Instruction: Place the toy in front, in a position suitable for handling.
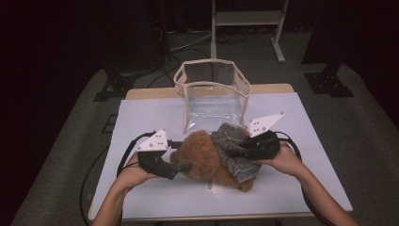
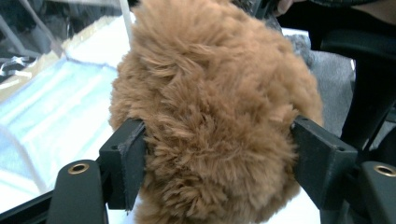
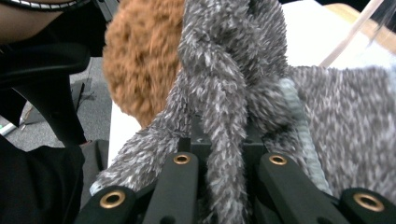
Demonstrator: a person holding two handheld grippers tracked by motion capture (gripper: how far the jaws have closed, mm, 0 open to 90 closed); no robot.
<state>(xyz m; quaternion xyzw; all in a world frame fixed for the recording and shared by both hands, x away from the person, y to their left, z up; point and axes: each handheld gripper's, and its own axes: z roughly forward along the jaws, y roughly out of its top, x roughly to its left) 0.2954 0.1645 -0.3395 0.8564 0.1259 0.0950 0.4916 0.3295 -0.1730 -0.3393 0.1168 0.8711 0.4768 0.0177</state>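
while the brown teddy bear lies on the table just in front of the clear bag, the left gripper has its jaws pressed on the bear's furry head. the right gripper is clamped tight on the grey knitted garment draped over the bear. dressing looks only partly done; the garment is bunched, not yet pulled on properly.
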